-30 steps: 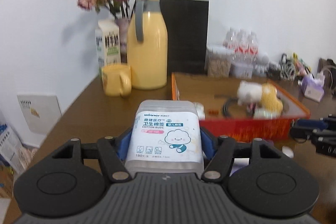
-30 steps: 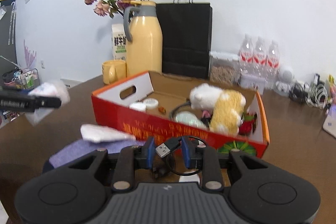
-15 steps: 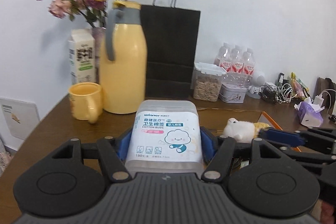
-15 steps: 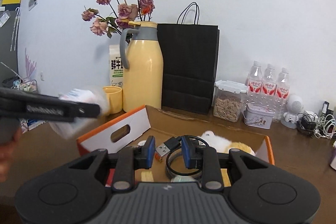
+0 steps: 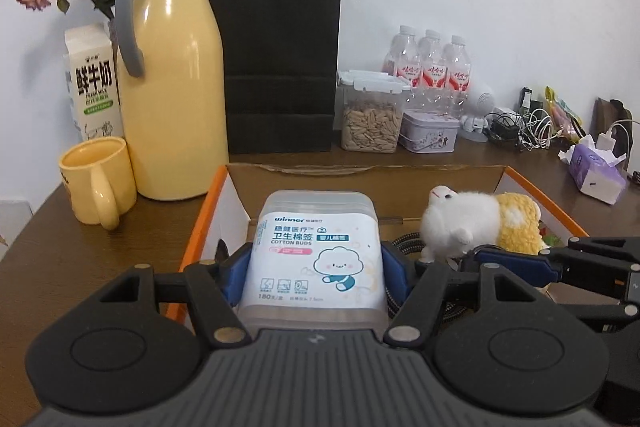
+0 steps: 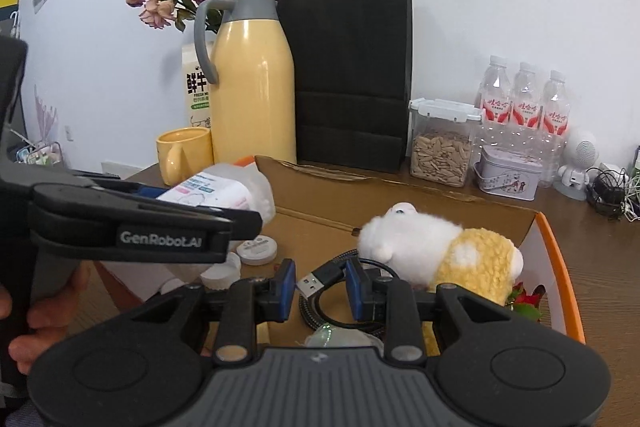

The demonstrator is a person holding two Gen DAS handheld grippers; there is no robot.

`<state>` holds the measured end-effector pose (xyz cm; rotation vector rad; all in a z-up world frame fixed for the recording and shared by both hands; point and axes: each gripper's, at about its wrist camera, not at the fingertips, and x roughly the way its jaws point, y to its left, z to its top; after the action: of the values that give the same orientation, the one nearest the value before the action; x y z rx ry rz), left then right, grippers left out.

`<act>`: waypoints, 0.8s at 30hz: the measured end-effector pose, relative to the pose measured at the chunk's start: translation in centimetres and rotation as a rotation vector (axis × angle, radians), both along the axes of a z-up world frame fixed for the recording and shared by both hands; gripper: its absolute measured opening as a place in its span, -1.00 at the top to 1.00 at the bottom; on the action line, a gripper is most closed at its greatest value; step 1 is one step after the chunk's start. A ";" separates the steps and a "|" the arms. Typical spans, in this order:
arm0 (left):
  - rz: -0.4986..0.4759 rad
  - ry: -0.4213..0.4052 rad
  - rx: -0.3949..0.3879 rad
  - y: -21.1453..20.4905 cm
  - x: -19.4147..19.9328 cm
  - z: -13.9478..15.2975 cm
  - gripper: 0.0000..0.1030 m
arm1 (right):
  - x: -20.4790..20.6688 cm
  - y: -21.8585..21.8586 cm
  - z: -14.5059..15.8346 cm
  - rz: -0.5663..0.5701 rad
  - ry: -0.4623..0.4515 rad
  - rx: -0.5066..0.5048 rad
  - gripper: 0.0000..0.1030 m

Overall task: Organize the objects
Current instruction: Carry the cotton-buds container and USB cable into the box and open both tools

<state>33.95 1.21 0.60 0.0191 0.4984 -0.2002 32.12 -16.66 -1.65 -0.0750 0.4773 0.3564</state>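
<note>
The left tool [image 5: 316, 263] holds a clear plastic box of cotton buds [image 5: 318, 251] between its two blue pads, one pad on each narrow side, and the printed label faces the camera. The box stands upright in the grip, with its long axis up along the fingers. It hangs over the left inner part of the cardboard box [image 5: 236, 187], just inside the orange left edge, so the place to put it lies straight below and a little forward. I judge that the coming move is only a short lowering and then an opening of the pads.

The right tool [image 6: 320, 285] is narrow and closed on a black cable [image 6: 324, 273], held near its metal plug; the plug sticks out to the left between the pads. The rest of the cable lies as a loop on the floor of the cardboard box, just beside the white and yellow plush toy [image 6: 436, 253]. So both tools are over the same cardboard box, the left one at its left side and the right one near its middle, quite near to each other.

On the box floor under the left tool lie small round white lids [image 6: 256, 249]. The cotton buds may land on them and tilt, I think.
</note>
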 end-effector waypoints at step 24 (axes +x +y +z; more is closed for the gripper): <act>0.068 -0.147 -0.006 0.6 -2.4 1.9 -1.00 | -1.0 -0.9 0.9 -0.094 -0.072 0.019 -1.00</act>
<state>31.53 1.81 2.53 0.0106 0.3513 -0.1328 31.09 -17.58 -0.79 -0.0462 0.4050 0.2657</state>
